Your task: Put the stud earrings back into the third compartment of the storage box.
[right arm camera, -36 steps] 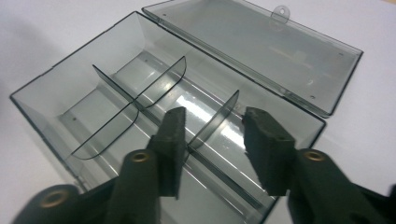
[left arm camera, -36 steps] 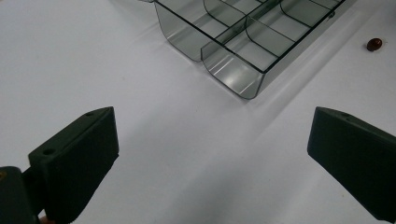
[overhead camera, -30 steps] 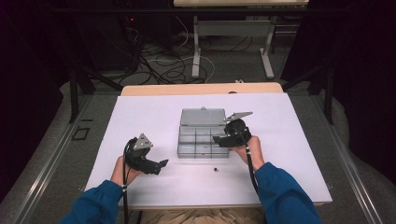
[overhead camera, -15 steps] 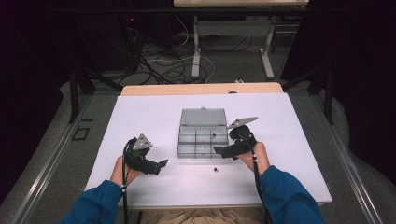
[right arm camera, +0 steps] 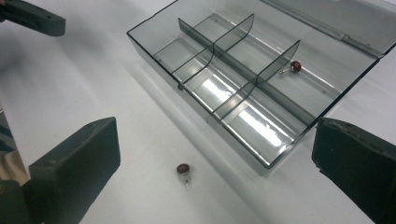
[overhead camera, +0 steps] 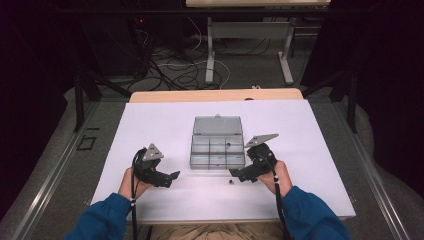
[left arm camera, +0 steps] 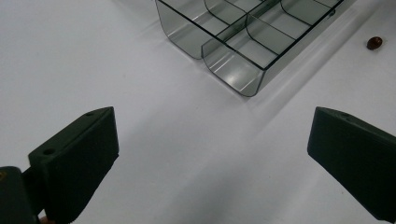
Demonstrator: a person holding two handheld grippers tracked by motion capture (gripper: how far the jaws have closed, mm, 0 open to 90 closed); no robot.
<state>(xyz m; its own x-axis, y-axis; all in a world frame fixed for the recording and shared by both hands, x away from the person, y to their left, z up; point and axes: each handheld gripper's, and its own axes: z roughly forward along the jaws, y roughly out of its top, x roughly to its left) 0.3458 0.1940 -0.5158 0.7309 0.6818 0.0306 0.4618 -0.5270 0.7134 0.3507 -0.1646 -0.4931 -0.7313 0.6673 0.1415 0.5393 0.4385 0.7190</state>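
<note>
Right tongs (right arm camera: 215,154) gape over bead (right arm camera: 183,169), pin toward camera.

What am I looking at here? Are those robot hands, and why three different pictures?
No robot: a person at a white table holds a hand tool with a two-jawed claw in each hand. One camera looks down from above; the other two ride on the claws and look along their black jaws. The left claw and right claw are both open and hold nothing. On the table lies a clear box with compartments, its lid open. One small dark bead lies in a compartment; another bead lies on the table before the right claw.
</note>
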